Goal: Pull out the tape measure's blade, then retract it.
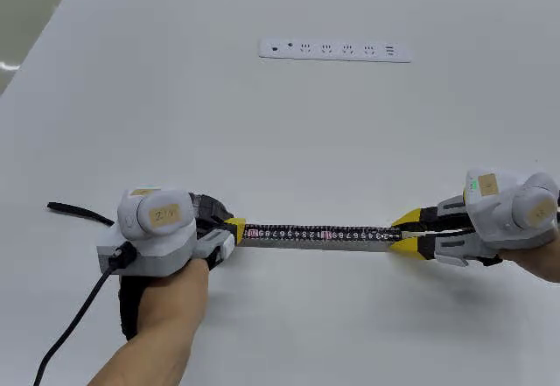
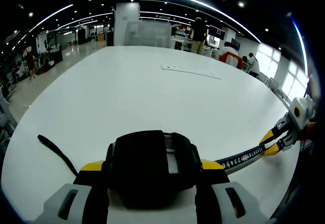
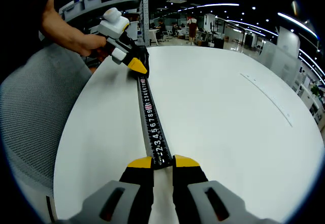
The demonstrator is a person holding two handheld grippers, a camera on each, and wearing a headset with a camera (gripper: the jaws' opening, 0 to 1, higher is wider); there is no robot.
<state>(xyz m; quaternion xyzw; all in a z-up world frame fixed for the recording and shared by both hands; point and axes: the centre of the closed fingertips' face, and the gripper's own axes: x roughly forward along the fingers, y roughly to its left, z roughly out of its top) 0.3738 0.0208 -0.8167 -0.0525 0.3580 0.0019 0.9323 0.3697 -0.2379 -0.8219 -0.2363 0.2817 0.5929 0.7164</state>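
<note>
"Nearest us, the left gripper (image 1: 229, 232) is clamped on the tape measure's black case (image 2: 152, 158), over the near part of the table (image 1: 262, 141). See the blade (image 1: 319, 234)?"

"Drawn out flat toward the right gripper (image 1: 407, 232), whose yellow tips pinch its end. So both are grasping."

"I'd judge the pull is about done and the retracting comes next. What matters there?"

"Hold the case steady and walk the tip back slowly, in line with the case mouth, blade flat. Let go early and it would likely whip home or twist."

"And the strap (image 1: 79, 213) trailing left of the case?"

"Well clear of the blade. Whether a lock is engaged on the case, I can't tell from here."

"And the surface?"

"Plain white and smooth. A white power strip (image 1: 334, 50) lies well beyond the blade, toward the far side. Past that is an open hall with strip lights overhead, shelving, and a few people standing far off."
</note>
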